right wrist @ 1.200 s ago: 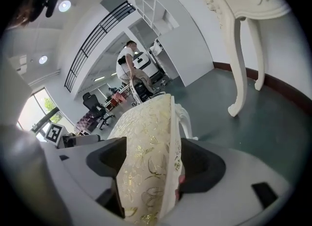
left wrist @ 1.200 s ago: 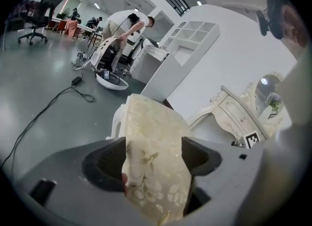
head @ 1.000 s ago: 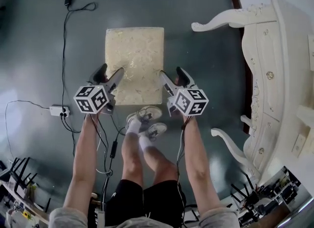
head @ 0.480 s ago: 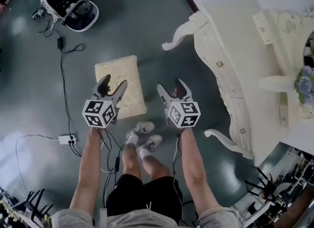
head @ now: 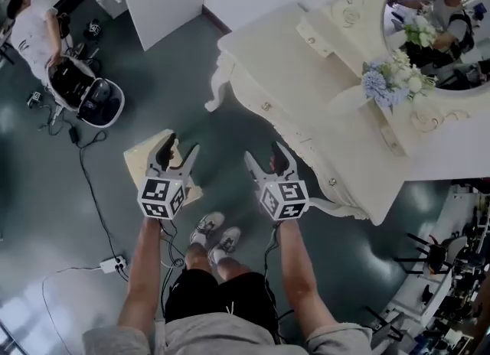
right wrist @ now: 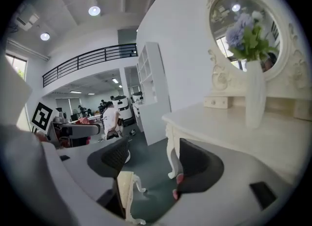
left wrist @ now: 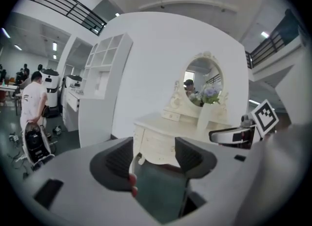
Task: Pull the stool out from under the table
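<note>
The square, bumpy cream stool [head: 142,166] sat on the dark floor [head: 230,128], out from under the curly white table [head: 283,70]. The left gripper [head: 181,145] had just been closing its jaws, but they gaped with nothing between. The right gripper [head: 264,153] gaped empty too.

Rough, patterned cream cloth on the stool [head: 145,164] top. Smooth cream paint with a soft sheen over the carved table [head: 291,63] (wood underneath, by the look). Dark, smooth and glossy on the floor [head: 46,193], with lights reflected. Matt grey plastic on the left gripper [left wrist: 156,158] and right gripper [right wrist: 153,164], ribbed black pads [left wrist: 119,159] inside. Bright glass in the mirror [head: 436,24]. Matt white on the vase [right wrist: 256,101].
</note>
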